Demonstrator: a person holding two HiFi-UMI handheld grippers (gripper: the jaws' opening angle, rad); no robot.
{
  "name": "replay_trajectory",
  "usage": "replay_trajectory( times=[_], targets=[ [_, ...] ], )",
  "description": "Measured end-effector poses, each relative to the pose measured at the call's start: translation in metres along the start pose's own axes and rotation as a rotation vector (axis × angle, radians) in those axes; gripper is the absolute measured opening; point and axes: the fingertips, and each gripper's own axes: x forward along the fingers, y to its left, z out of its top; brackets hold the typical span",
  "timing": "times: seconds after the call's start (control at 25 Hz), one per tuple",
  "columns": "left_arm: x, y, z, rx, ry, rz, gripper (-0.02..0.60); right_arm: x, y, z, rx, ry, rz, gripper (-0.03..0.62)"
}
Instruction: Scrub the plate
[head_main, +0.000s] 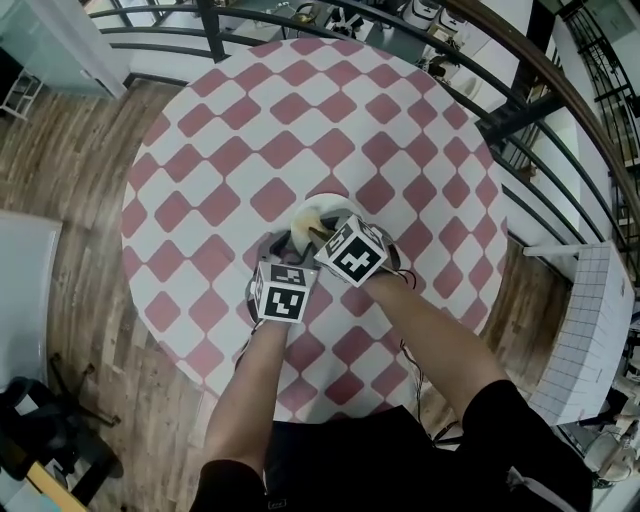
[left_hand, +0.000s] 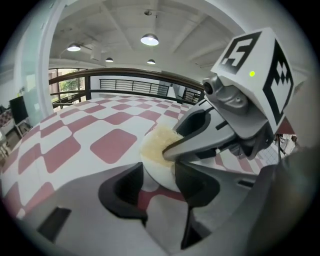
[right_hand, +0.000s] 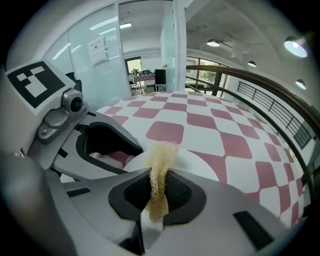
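Note:
A small white plate (head_main: 322, 208) lies on the round table (head_main: 230, 150) with its pink and white chequered cloth, close to the person. My left gripper (left_hand: 159, 182) reaches in from the near side; the plate's (left_hand: 156, 172) near rim sits between its jaws, and both pads touch it. My right gripper (right_hand: 159, 182) is shut on a strip of pale yellow fibrous scrubber (right_hand: 161, 152). The scrubber's free end (left_hand: 157, 142) rests on the plate's (right_hand: 205, 162) top. In the head view both marker cubes crowd over the plate and hide its near half.
A dark curved railing (head_main: 400, 20) runs round the table's far and right sides. Wooden floor (head_main: 60, 150) lies to the left, and a white gridded panel (head_main: 590, 330) stands at the right. The person's forearms (head_main: 430, 340) come in from the table's near edge.

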Motion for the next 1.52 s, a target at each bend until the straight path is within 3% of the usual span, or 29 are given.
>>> replay_trajectory(
  times=[0.2, 0.36, 0.56, 0.8, 1.08, 1.16, 1.24, 1.32, 1.4, 1.52],
  targets=[
    [0.002, 0.0, -0.001, -0.004, 0.009, 0.006, 0.206, 0.002, -0.008, 0.0, 0.036, -0.033, 0.029, 0.051],
    [0.001, -0.001, -0.001, 0.001, 0.003, 0.013, 0.206, 0.0, -0.025, -0.001, 0.104, -0.074, 0.006, 0.051],
    [0.002, 0.001, 0.0, 0.009, -0.015, 0.034, 0.206, -0.011, -0.059, -0.014, 0.142, -0.088, -0.093, 0.049],
    [0.002, 0.008, 0.002, -0.044, -0.032, 0.053, 0.212, -0.032, -0.069, -0.044, 0.148, -0.057, -0.182, 0.049],
    [0.0, 0.008, 0.003, -0.029, -0.041, 0.06, 0.21, -0.066, -0.101, -0.079, 0.169, 0.007, -0.38, 0.049],
    [-0.001, 0.008, 0.003, -0.018, -0.056, 0.06, 0.209, -0.077, -0.104, -0.081, 0.203, -0.039, -0.403, 0.049],
    [-0.003, 0.008, 0.004, -0.013, -0.076, 0.057, 0.207, -0.08, -0.084, -0.064, 0.198, -0.115, -0.342, 0.049],
    [-0.004, 0.007, 0.004, -0.013, -0.087, 0.051, 0.207, -0.07, -0.042, -0.044, 0.151, -0.145, -0.196, 0.049],
    [-0.004, 0.005, 0.004, -0.006, -0.083, 0.047, 0.204, -0.053, 0.002, -0.038, 0.111, -0.122, -0.059, 0.049],
    [-0.002, 0.004, 0.002, 0.024, -0.07, 0.062, 0.189, -0.032, 0.034, -0.044, 0.111, -0.08, 0.007, 0.049]
  ],
)
